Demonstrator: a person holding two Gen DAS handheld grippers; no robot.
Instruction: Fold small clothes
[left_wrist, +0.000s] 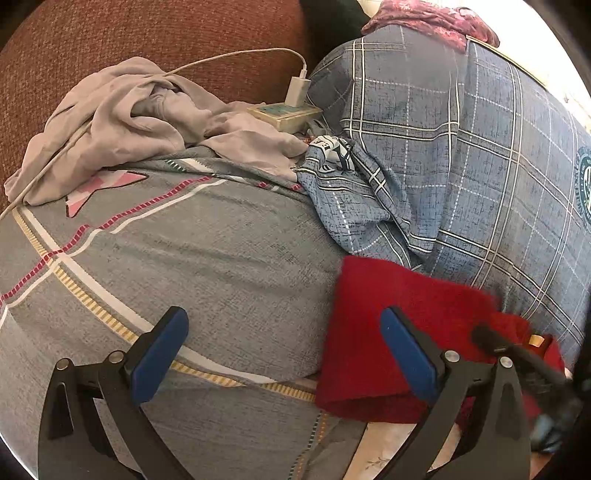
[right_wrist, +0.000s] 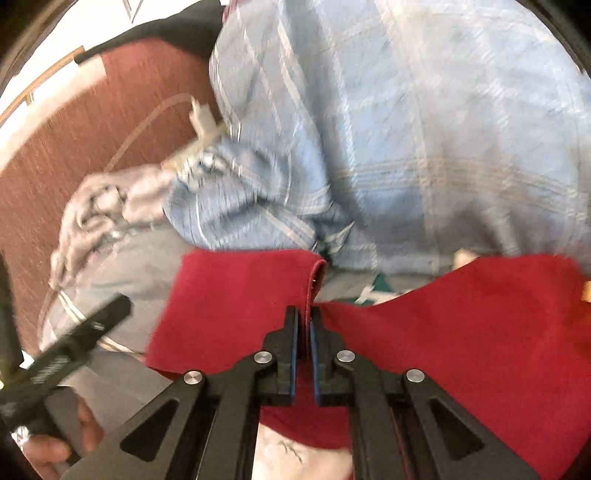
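Bed's (left_wrist: 207, 258) cluttered; right gripper (right_wrist: 304, 317) pinching the red cloth (right_wrist: 461, 325) edge, left gripper (left_wrist: 284, 332) spread empty. Lift evenly, I'd say.

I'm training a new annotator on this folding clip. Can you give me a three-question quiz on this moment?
1. True or false: the left gripper has its fingers clamped on the red cloth.
2. What do the right gripper's fingers hold?
A. the charger cable
B. the edge of the red cloth
C. the plaid blanket
3. Name the item that lies crumpled by the brown headboard, near the white charger.

Key
1. False: its fingers stand wide apart, with nothing between them.
2. B: they are shut on a raised edge of the cloth.
3. A pale grey garment.
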